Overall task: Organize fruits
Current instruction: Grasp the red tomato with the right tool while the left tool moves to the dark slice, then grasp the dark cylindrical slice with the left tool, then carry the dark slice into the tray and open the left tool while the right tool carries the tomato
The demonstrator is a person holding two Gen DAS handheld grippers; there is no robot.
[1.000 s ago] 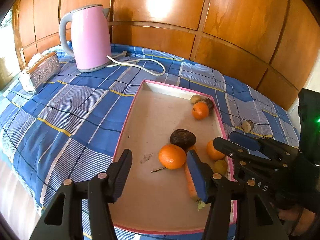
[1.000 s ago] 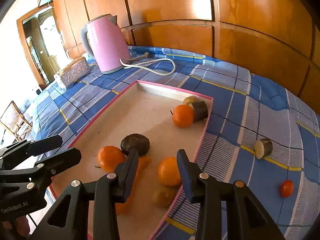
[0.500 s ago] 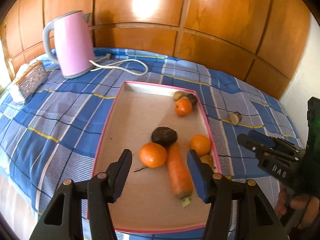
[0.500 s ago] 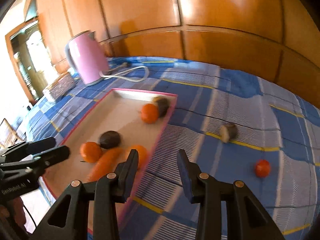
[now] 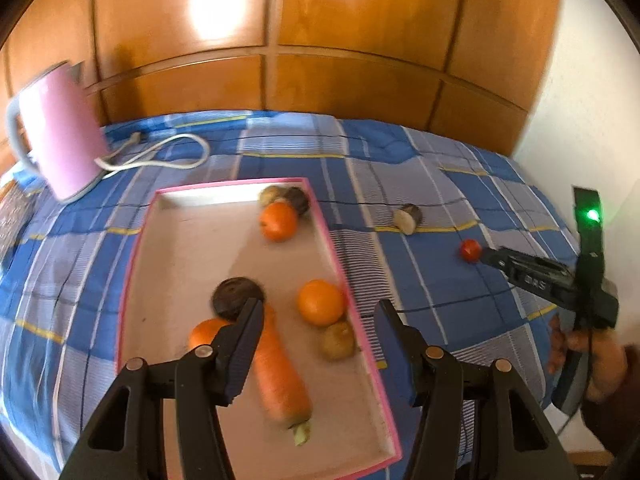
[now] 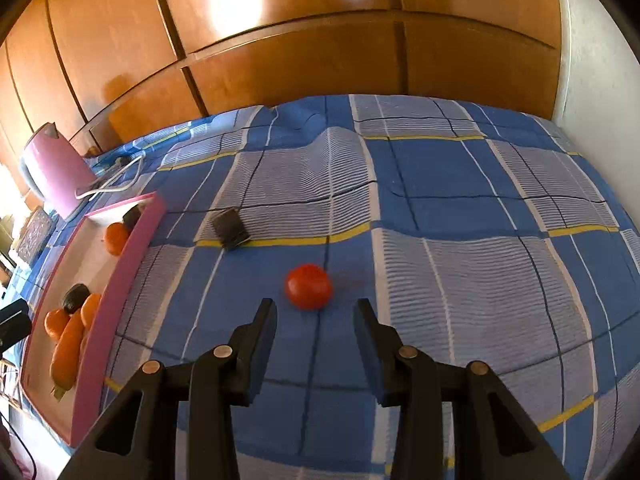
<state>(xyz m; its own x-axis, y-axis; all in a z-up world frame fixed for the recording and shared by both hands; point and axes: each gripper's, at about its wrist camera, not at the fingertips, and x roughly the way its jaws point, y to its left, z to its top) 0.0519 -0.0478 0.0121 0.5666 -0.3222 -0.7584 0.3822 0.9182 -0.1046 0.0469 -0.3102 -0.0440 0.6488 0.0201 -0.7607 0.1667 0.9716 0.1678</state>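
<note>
**Fruit count: tray and cloth**

While both grippers hang empty with jaws apart, the pink tray (image 5: pixel 322 227) holds three oranges (image 5: pixel 320 302) and one carrot (image 5: pixel 280 380). One red tomato (image 6: pixel 308 286) lies on the checked cloth just ahead of the right gripper (image 6: pixel 316 316); the left gripper (image 5: pixel 320 320) hovers over the tray.

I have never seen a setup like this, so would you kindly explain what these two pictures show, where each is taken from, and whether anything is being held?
There is no robot here: a person holds a pair of hand-held tongs in each hand, and a wide-angle camera on each looks forward along its two fingers. One picture comes from the left tongs, which hang over a pink-rimmed tray holding oranges, a carrot and some darker produce. The other comes from the right tongs, which point at a small tomato lying on the blue checked cloth just ahead of their tips. Both tongs are open and empty. A pink kettle stands further back.
</note>
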